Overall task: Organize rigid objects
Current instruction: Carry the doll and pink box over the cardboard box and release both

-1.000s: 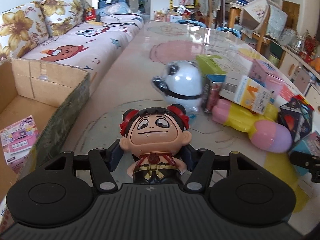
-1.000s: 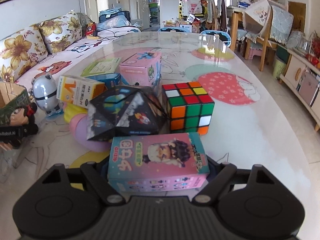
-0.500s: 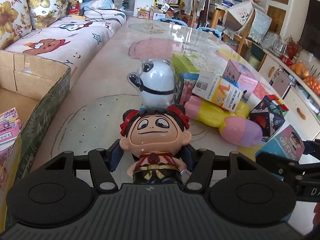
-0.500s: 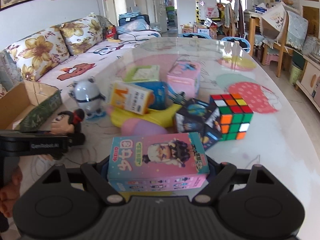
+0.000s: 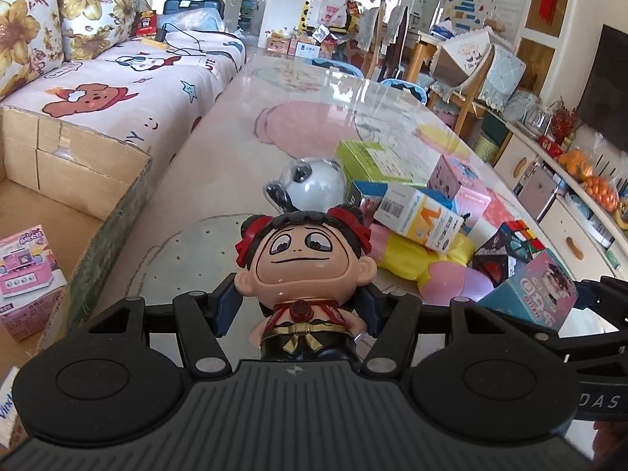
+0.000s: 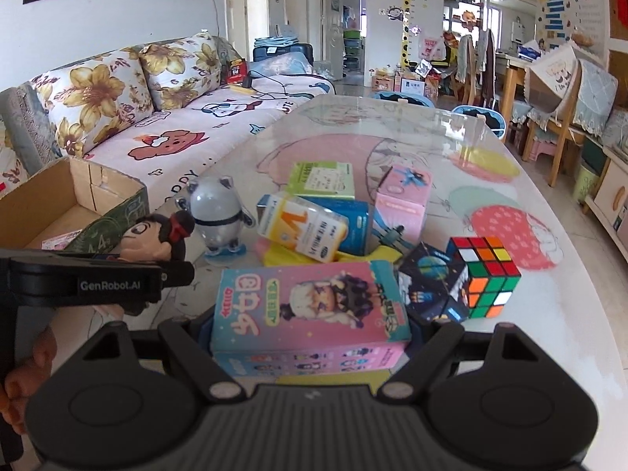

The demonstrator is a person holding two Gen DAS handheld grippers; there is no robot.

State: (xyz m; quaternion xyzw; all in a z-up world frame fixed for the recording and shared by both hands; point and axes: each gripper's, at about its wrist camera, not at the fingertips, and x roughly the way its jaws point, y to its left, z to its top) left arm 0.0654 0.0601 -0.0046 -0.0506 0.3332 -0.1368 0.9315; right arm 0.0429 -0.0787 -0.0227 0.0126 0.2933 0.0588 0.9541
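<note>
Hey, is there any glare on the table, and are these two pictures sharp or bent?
Left wrist view: window glare streaks the far table; figurine sharp. Right wrist view: same sheen on the far tabletop, Rubik's cube crisp; fisheye bends both views' edges.

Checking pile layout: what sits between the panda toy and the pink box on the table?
In the right wrist view, the white-and-orange carton lies tilted between the panda toy and the pink box, propped on a blue box.
</note>
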